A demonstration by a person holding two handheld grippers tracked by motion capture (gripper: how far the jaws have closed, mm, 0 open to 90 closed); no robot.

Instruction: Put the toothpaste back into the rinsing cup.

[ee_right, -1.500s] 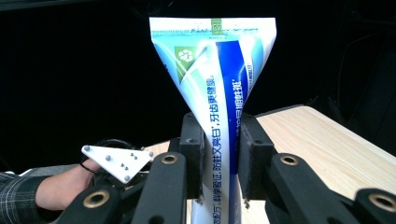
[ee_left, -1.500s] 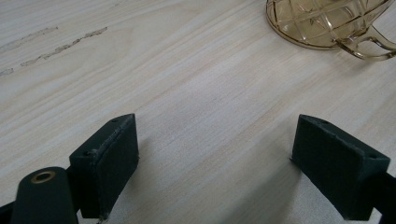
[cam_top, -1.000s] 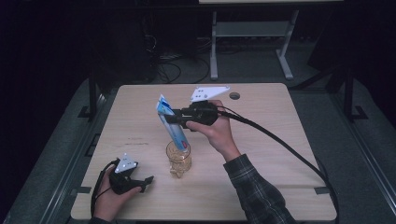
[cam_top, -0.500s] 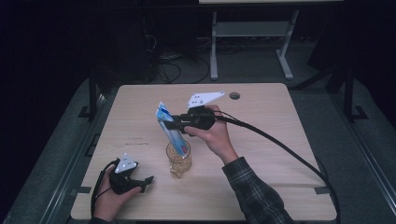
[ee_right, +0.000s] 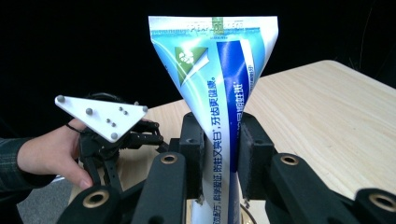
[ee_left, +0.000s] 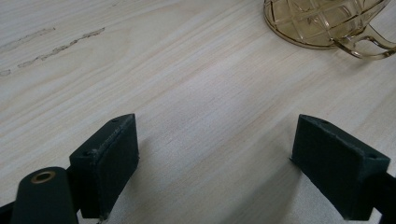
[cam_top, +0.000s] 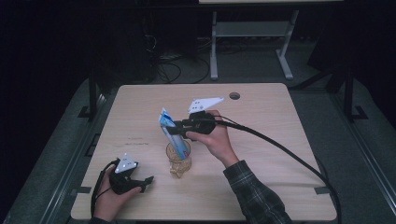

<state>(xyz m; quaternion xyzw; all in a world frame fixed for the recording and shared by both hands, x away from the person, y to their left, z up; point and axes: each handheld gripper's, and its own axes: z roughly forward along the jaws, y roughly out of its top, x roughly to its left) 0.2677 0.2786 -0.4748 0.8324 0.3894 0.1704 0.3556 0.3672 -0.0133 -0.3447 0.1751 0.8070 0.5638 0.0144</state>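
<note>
Right hand-held gripper (ee_right: 219, 154) pinches a toothpaste tube (ee_right: 217, 84) upright over the amber glass cup (cam_top: 179, 156); left hand-held gripper (ee_left: 229, 158) rests spread on the tabletop (cam_top: 261, 121).

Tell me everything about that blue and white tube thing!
The toothpaste tube is soft-looking, printed blue, teal and white with a green emblem and Chinese writing. It stands almost upright, its flat crimped end on top, narrowing downward. The right hand-held gripper pinches it from both sides. Seen from the high view, its lower end dips into the amber glass cup on the wooden table, leaning a little to the left.
</note>
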